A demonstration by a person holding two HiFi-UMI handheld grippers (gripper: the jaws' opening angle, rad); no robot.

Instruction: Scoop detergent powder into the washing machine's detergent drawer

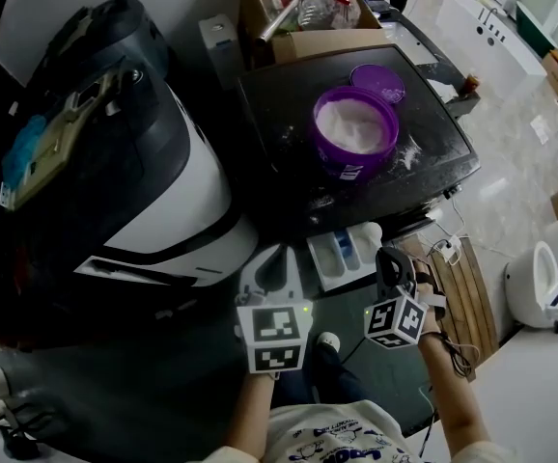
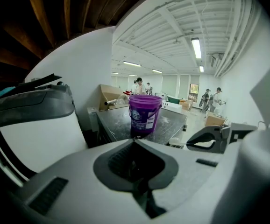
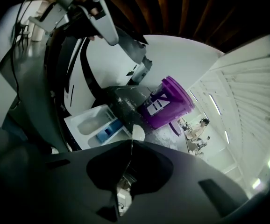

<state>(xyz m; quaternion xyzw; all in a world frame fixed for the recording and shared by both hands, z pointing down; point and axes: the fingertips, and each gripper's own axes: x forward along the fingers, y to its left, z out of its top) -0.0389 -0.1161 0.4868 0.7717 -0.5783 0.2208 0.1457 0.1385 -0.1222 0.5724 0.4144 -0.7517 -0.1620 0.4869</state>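
**Scoop at the drawer, load unclear**

Right gripper [image 3: 131,143]: fingers pinched on the thin handle of a small white scoop [image 3: 138,133], with the bowl poking out just past the tips. In the head view the scoop sits at the far right corner of the open detergent drawer [image 1: 325,263]. The drawer is pulled out, white, with a blue insert in one compartment. I can't make out any powder in it.

Left gripper [image 2: 135,143]: fingers pressed together with nothing between them. It's held low, just left of the drawer, doing no work.

The purple bucket [image 1: 342,167] stands open on the dark bench [image 1: 279,114] behind the drawer. There is plenty of powder [image 1: 351,123] inside, and the lid [image 1: 377,82] lies just behind it. White dust is scattered on the bench around the bucket.

My read is that this is the transfer leg between bucket and drawer (the bowl is too small and washed out to tell loaded from empty).
- **If loaded:** bring the bowl over the plain white compartment, keep it level, then tip.
- **If empty:** go up and forward to the bucket, dip through the open mouth, and come out level. The dust on the bench suggests powder sheds easily
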